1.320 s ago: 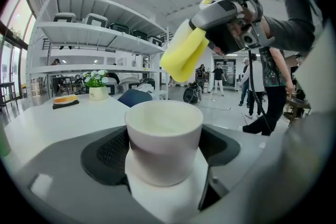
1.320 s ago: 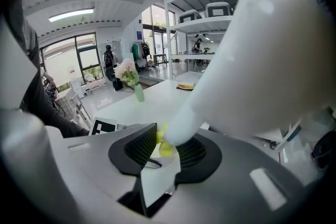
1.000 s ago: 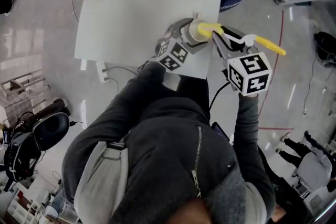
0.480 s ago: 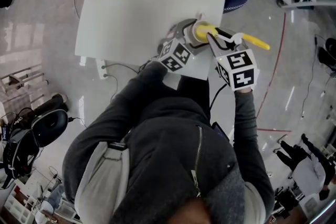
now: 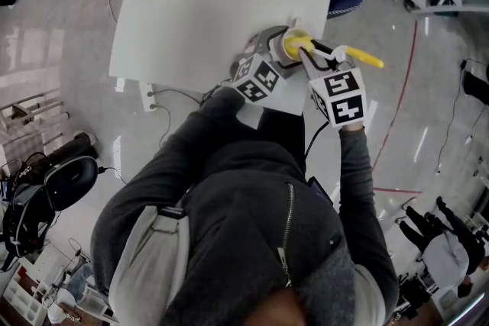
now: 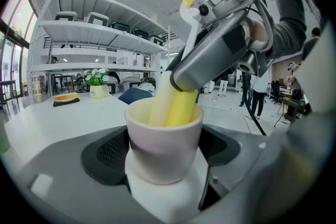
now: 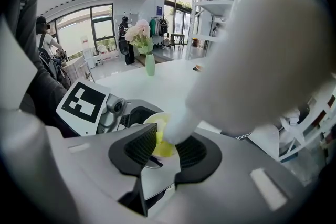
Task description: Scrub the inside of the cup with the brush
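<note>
Left hand-held gripper point(image 6: 165, 168): I see it clamped on the cup point(image 6: 163, 136).
Right hand-held gripper point(image 7: 166, 150): gripping the brush point(image 7: 262, 60), head inside cup.

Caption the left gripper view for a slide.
The left gripper clamps a pale cup; the right gripper holds a yellow-and-white brush inside it.

Site: open-plan lab or test hall, not a home. Evidence: glossy grey floor point(image 5: 61, 50) with a red tape line point(image 5: 397, 111); power strip point(image 5: 147, 98) and loose cables point(image 5: 179, 99) beside a white table point(image 5: 214, 4); white rack shelves point(image 6: 94, 29) holding cases; large windows point(image 7: 79, 26); people point(image 6: 257, 96) standing among equipment stands.
</note>
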Motion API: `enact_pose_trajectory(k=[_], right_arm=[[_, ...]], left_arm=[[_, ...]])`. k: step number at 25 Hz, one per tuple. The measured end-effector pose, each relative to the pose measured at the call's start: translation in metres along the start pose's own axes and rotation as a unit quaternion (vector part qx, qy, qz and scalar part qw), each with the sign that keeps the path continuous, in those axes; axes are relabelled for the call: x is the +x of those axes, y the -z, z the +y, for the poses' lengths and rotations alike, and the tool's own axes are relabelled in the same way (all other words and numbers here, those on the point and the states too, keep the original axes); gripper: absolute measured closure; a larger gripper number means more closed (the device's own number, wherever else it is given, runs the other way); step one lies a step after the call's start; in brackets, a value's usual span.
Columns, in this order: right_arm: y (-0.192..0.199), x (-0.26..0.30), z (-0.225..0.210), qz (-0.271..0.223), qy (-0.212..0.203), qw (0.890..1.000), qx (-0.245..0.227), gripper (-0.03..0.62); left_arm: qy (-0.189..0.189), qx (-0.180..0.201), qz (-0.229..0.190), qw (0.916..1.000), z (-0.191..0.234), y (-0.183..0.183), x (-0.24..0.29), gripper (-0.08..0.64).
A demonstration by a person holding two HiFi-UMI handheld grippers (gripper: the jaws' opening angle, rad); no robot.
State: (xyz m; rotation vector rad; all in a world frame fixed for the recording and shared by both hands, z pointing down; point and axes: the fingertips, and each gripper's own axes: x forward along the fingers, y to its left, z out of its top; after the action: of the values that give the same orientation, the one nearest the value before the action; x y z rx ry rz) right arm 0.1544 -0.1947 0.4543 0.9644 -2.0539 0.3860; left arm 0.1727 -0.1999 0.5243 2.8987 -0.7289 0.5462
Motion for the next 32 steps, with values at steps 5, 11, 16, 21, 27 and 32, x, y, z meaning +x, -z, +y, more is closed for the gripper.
enact_pose_trajectory(k=[5, 11, 16, 21, 27, 32], right_arm=[[0.003, 0.001, 0.003, 0.001, 0.002, 1.000, 0.000, 0.477], [0.004, 0.001, 0.005, 0.004, 0.005, 1.000, 0.000, 0.477], [0.004, 0.002, 0.007, 0.002, 0.009, 1.000, 0.004, 0.477], [0.001, 0.002, 0.011, 0.003, 0.012, 1.000, 0.004, 0.480], [-0.002, 0.006, 0.014, 0.005, 0.008, 1.000, -0.003, 0.483], [-0.004, 0.012, 0.016, 0.006, 0.007, 1.000, -0.010, 0.483]], left_arm=[[-0.001, 0.003, 0.003, 1.0000, -0.001, 0.003, 0.000, 0.149], [0.001, -0.002, 0.008, 1.0000, 0.001, 0.006, 0.002, 0.147], [0.007, -0.027, 0.020, 0.9994, 0.000, 0.011, 0.006, 0.144], [0.007, -0.025, 0.023, 0.9994, 0.000, 0.010, 0.005, 0.144], [0.008, -0.026, 0.024, 0.9994, 0.000, 0.011, 0.006, 0.144], [0.009, -0.026, 0.026, 0.9993, 0.000, 0.014, 0.007, 0.144]])
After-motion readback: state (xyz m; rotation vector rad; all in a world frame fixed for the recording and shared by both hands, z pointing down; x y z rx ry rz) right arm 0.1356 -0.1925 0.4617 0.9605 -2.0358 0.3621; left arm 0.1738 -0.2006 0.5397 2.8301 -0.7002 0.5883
